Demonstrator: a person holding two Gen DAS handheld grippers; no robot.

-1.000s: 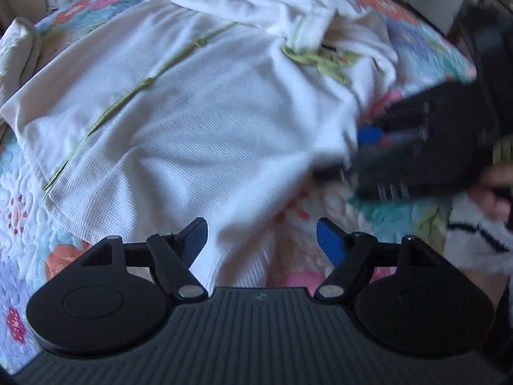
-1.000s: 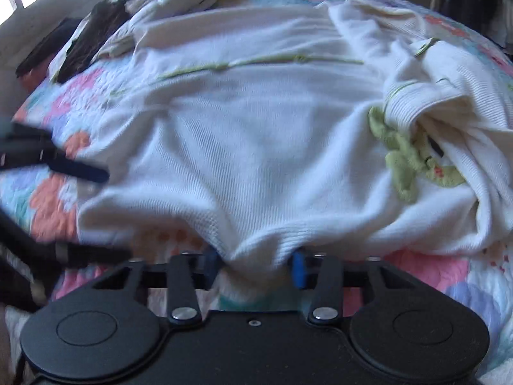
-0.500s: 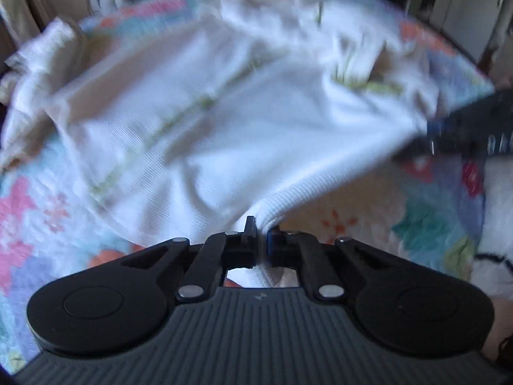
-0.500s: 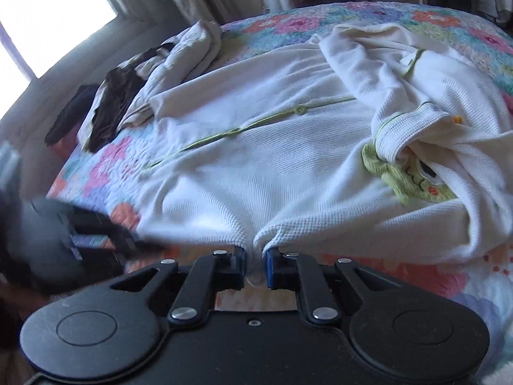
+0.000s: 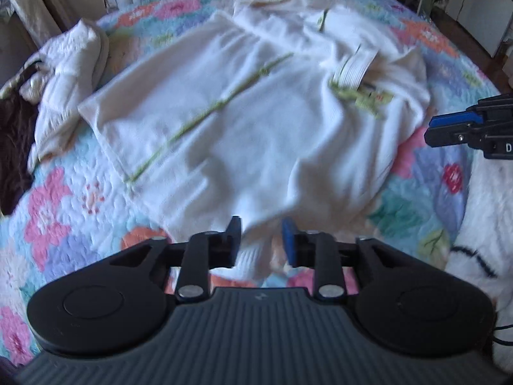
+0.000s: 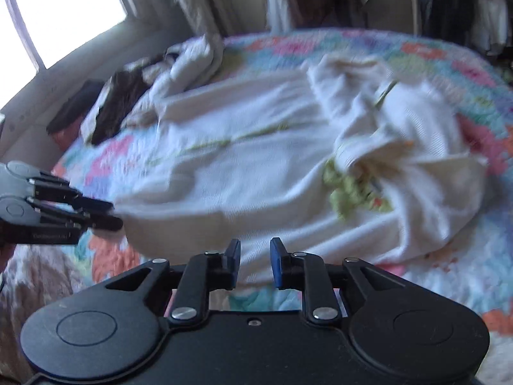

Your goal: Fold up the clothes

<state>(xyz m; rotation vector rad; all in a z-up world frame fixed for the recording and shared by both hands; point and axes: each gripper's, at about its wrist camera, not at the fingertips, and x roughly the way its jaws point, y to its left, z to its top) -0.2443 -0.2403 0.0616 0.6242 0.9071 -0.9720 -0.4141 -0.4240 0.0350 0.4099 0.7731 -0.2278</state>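
Basically, white shirt [image 5: 256, 122] lies spread on the bed [image 5: 80, 199], sleeve bunched at 1 o'clock. Left claw [image 5: 261, 240] and right claw [image 6: 255, 260] both part-open, holding nothing, hem at 12 o'clock. Risk: wrinkled hem bunches, crooked fold.

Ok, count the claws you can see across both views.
2. The left claw hangs open over the white garment's near hem; the right claw is open at the hem further along. Each also shows in the other's view.
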